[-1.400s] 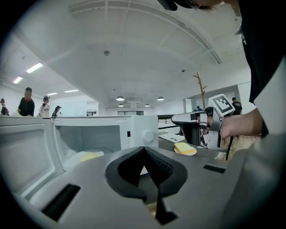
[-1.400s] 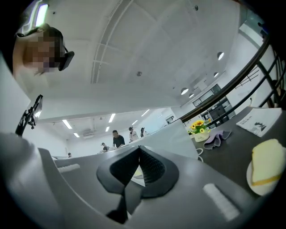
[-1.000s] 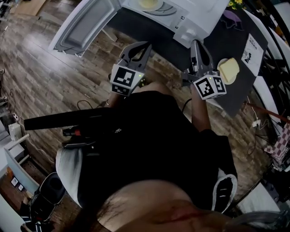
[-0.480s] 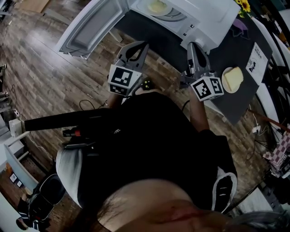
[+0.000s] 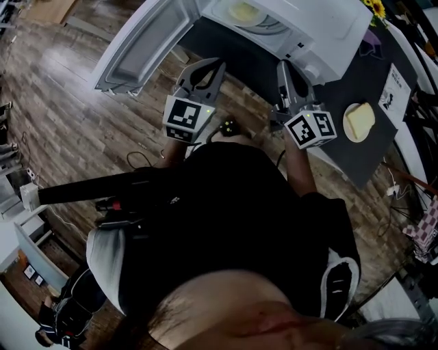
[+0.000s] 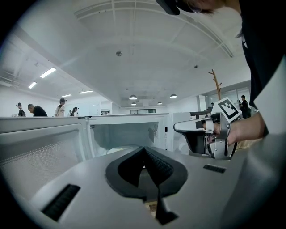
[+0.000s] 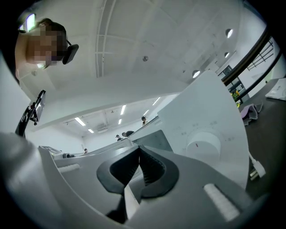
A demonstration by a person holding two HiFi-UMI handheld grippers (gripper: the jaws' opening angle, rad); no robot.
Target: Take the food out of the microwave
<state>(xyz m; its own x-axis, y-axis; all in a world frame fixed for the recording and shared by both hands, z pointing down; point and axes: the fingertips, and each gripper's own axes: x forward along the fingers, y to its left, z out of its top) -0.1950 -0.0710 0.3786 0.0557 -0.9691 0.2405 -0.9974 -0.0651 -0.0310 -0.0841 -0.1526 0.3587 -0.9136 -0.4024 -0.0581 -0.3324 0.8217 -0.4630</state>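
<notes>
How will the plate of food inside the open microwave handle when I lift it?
The plate looks rigid, probably with only a thin rim to pinch. The pale food lies loose on it and may slide if tilted. Pushed, it might turn with the turntable.

Dark table (image 5: 348,81): microwave (image 5: 321,27), plate with bread (image 5: 359,122), paper sheet (image 5: 397,89).

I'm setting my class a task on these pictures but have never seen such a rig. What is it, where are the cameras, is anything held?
No robot: a person holds a two-jaw gripper in each hand. One picture looks down from a head camera; two look along each gripper's jaws. The left gripper and right gripper are shut, empty. A microwave stands on a dark table, door open, food on a plate inside. A second plate of food lies beside it.
</notes>
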